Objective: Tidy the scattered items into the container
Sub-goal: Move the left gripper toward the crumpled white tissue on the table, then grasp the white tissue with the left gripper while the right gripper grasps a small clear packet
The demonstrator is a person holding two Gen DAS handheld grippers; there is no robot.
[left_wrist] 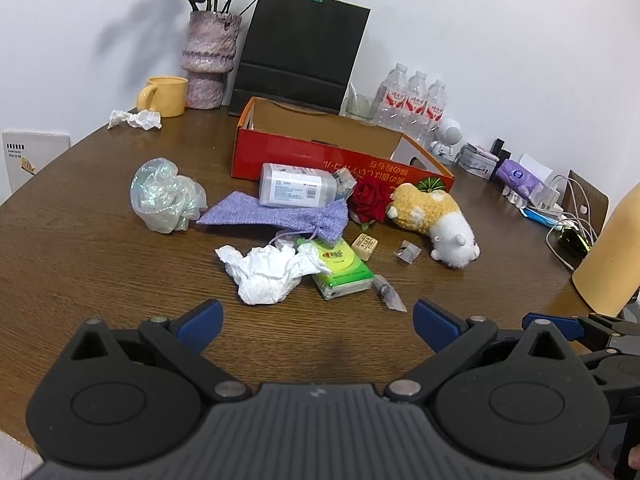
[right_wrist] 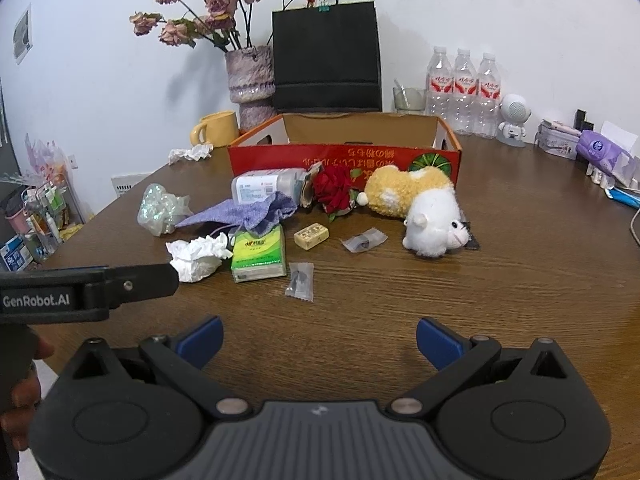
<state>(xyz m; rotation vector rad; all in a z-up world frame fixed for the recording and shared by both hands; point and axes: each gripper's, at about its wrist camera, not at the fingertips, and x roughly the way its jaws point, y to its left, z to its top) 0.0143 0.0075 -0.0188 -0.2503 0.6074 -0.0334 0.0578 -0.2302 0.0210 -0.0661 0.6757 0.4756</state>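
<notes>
1. We see our left gripper (left_wrist: 318,322) low over the near edge of the table (left_wrist: 100,248), its blue fingers wide apart and holding nothing.
2. Our right gripper (right_wrist: 319,340) hangs the same way, fingers spread and empty; it also shows at the right edge of the left view.
3. The box (right_wrist: 344,158), red outside and brown inside, stands open at the back of the clutter. The part of its inside that we can see holds nothing; its floor is hidden behind the front wall.
4. Just in front of it lie a bottle (left_wrist: 296,186) on its side, resting on a purple pouch (left_wrist: 276,214), a red rose (left_wrist: 370,200) and a plush toy (right_wrist: 420,208).
5. Nearer to us sit a crumpled tissue (left_wrist: 268,272), touching a green tissue pack (left_wrist: 340,268), a small tan block (right_wrist: 311,235) and two small clear packets (right_wrist: 300,280); what they hold is too small to tell.
6. A shiny wrapper (left_wrist: 166,196) lies apart on the left.
7. A vase (right_wrist: 250,80) holds dried flowers (right_wrist: 200,20), cut off at the top in the left view.
8. A yellow mug (left_wrist: 166,96), a black bag (right_wrist: 326,56) and three water bottles (right_wrist: 464,88) stand at the wall.
9. A yellow shape (left_wrist: 612,256) at the right edge is cut off and we cannot make it out.
</notes>
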